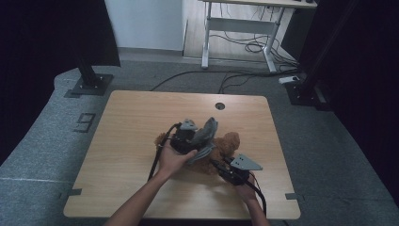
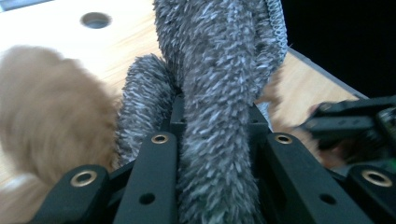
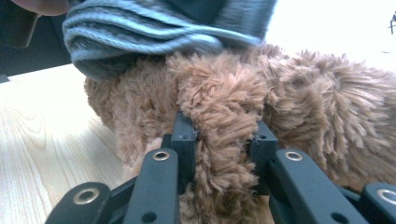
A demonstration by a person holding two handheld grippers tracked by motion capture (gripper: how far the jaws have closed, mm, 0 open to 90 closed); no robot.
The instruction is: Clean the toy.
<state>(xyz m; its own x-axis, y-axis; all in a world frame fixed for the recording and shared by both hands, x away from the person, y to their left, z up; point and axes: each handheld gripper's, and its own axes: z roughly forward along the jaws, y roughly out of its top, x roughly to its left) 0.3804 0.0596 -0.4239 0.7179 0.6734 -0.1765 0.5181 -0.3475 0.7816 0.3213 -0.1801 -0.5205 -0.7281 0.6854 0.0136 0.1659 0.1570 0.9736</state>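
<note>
here your left gripper (image 2: 215,140) clamps the fuzzy grey knitted garment (image 2: 219,84) just above the shaggy brown plush toy (image 3: 299,102), whose limb your right gripper (image 3: 223,140) pinches, mid wooden table (image 1: 131,117).

Plush toy and knitted garment at the middle of the table

The plush toy (image 1: 225,149) lies on the table (image 1: 127,136), with the garment (image 1: 205,133) draped over its left side. The left gripper (image 1: 184,137) clamps the garment from the left; the right gripper (image 1: 225,168) grips the toy from the near right. A round hole (image 1: 219,106) sits at the far edge.
</note>
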